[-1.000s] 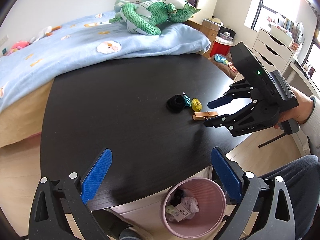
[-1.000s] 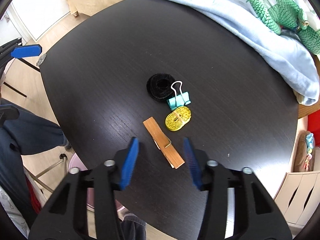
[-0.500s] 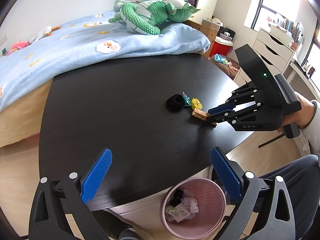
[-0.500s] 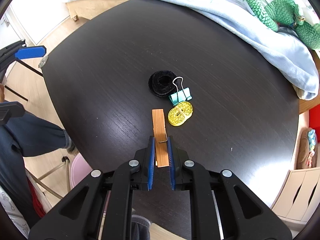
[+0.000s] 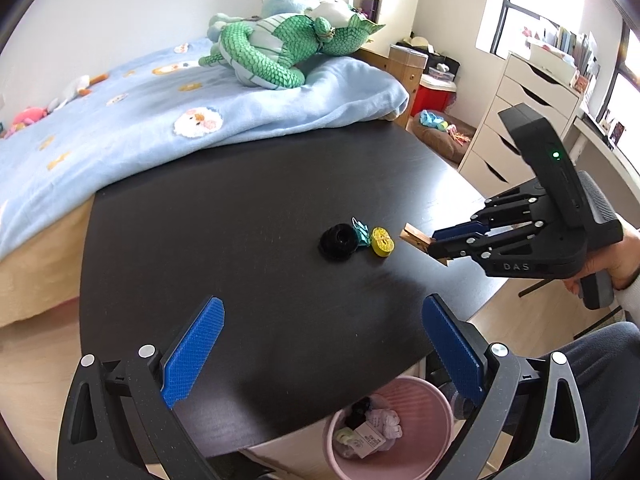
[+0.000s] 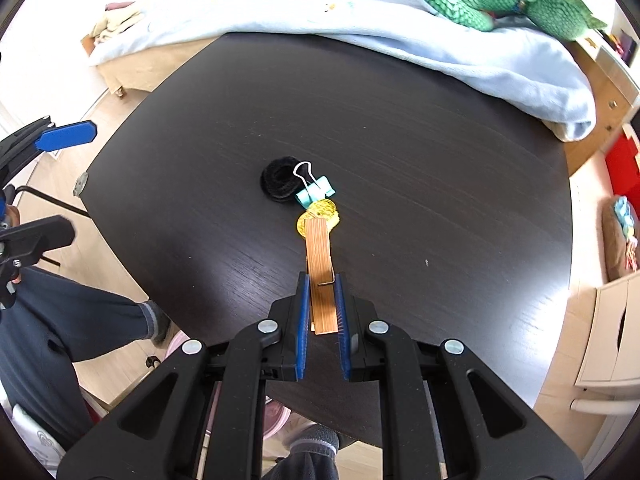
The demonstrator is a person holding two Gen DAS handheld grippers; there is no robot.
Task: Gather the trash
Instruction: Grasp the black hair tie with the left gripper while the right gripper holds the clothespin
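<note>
Near the table's [image 5: 240,208] right edge, right gripper [image 6: 320,300] clamped on wooden clothespin [image 6: 319,256], lifted clear. Beyond its tip: yellow coil [image 5: 382,242], teal binder clip [image 6: 316,191], black ring [image 5: 338,242]. Left gripper [image 5: 320,348] spread wide above near edge, pink bin [image 5: 424,404] below.

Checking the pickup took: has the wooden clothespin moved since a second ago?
Yes. The wooden clothespin lay flat on the table beside the yellow tape roll; now the right gripper holds it lifted, its tip overlapping the roll.
</note>
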